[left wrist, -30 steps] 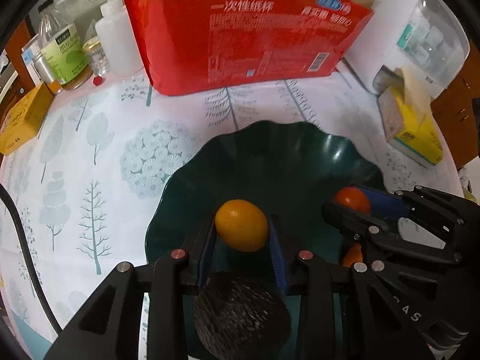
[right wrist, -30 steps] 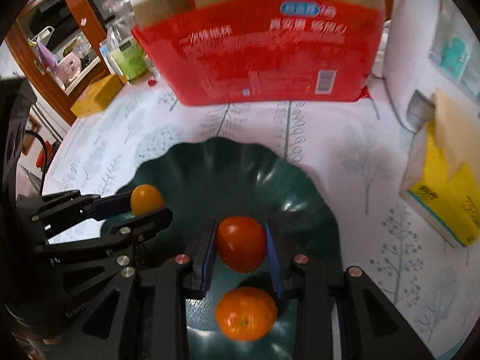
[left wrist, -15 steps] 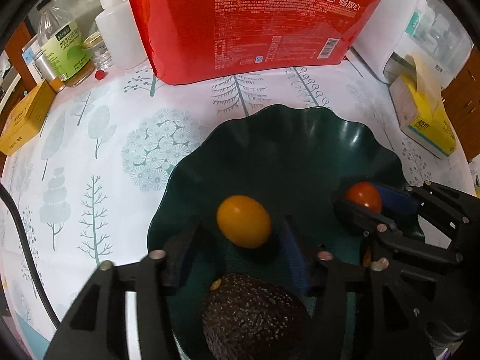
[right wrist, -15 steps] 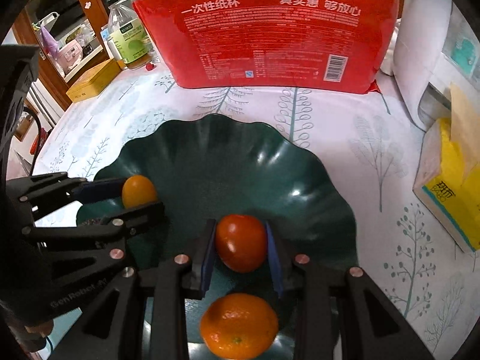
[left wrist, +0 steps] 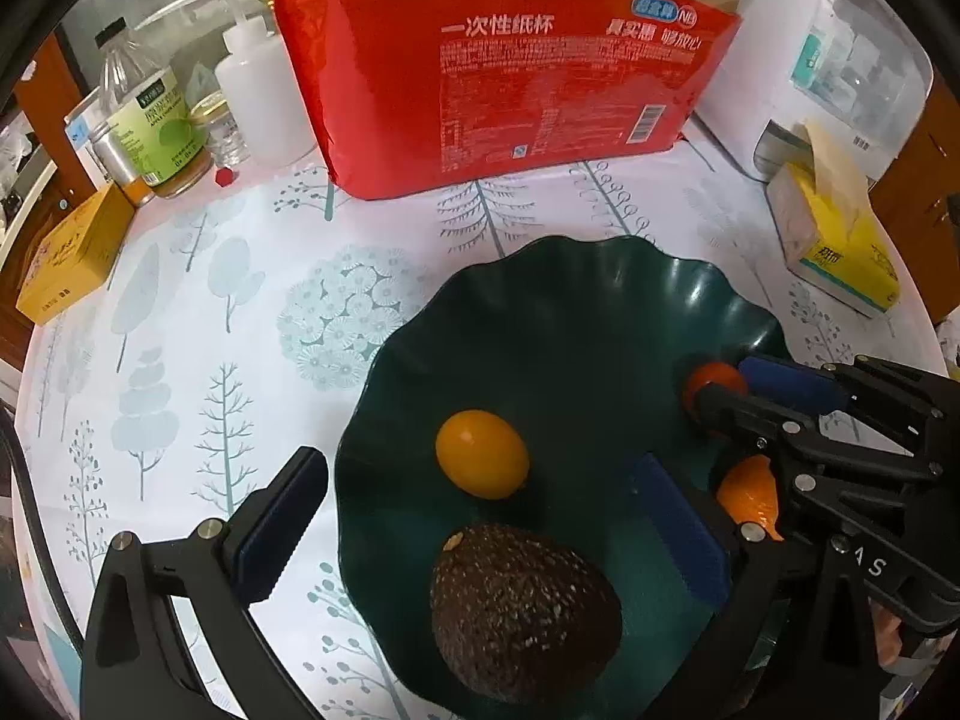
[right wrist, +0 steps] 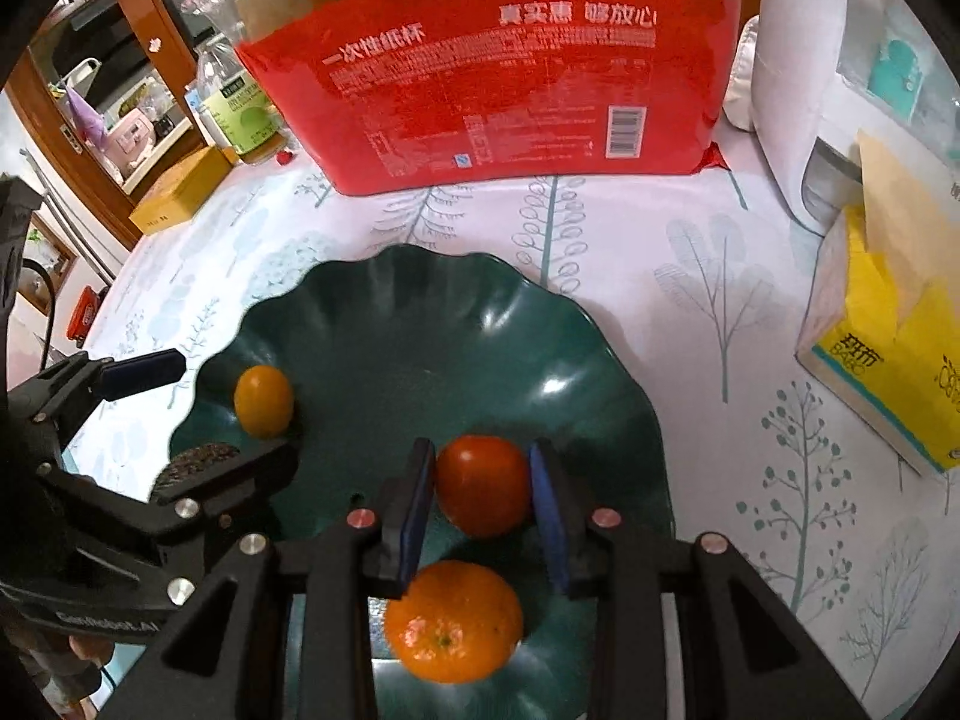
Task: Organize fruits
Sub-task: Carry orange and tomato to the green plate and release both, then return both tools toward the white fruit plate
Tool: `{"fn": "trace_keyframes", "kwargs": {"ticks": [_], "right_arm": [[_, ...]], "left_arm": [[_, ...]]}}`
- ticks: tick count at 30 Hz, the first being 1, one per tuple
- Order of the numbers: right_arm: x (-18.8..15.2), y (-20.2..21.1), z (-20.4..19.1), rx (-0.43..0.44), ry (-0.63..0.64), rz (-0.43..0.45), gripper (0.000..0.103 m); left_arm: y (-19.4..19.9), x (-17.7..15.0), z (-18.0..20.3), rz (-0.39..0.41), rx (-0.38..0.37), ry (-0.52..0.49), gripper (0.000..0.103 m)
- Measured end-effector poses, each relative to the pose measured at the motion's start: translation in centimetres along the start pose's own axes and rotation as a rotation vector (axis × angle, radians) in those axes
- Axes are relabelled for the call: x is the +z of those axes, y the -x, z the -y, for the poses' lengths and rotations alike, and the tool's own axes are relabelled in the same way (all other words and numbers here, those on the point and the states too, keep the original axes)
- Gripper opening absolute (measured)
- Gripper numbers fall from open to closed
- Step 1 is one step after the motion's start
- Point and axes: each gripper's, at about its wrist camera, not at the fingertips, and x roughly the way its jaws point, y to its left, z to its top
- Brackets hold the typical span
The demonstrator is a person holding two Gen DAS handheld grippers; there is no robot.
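Note:
A dark green wavy bowl (left wrist: 576, 252) stands on the tree-print tablecloth. In it lie a yellow-orange fruit (left wrist: 482, 454), a dark avocado (left wrist: 522, 612) and a mandarin (left wrist: 747, 495). My left gripper (left wrist: 474, 465) hangs over the bowl's left side. Its jaws are opening wide; the yellow fruit lies between them, touched by neither pad. In the right wrist view my right gripper (right wrist: 483, 462) is shut on a red tomato (right wrist: 483, 486) low over the bowl (right wrist: 420, 276). The mandarin (right wrist: 453, 630) sits just below it. The yellow fruit (right wrist: 263, 401) lies at the bowl's left.
A big red pack of paper cups (left wrist: 510, 78) stands behind the bowl. A yellow tissue box (left wrist: 840, 252) and a white appliance (left wrist: 840, 60) are on the right. Bottles (left wrist: 150, 120), a white squeeze bottle (left wrist: 264, 96) and a yellow carton (left wrist: 72, 252) crowd the back left.
My left jaws have let go of the yellow fruit and spread wide; the fruit now rests in the bowl. The right gripper keeps its hold on the tomato.

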Motion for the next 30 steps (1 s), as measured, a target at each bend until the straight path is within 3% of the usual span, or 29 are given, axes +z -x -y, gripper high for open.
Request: {"fn": "trace_keyframes", "kwargs": {"ticks": [18,30], "right_arm": [[0.4,5.2,-2.1,0.004,0.002,0.065,0.034],[-0.4,14.0,-5.1,-0.026,0.001,0.150,0.034]], "left_arm": [[6.6,-0.6,-0.3,0.049,0.009,-0.007,0.102],[16.4,-2.6,0.1,0.154,0.002,-0.037,0.102]]}}
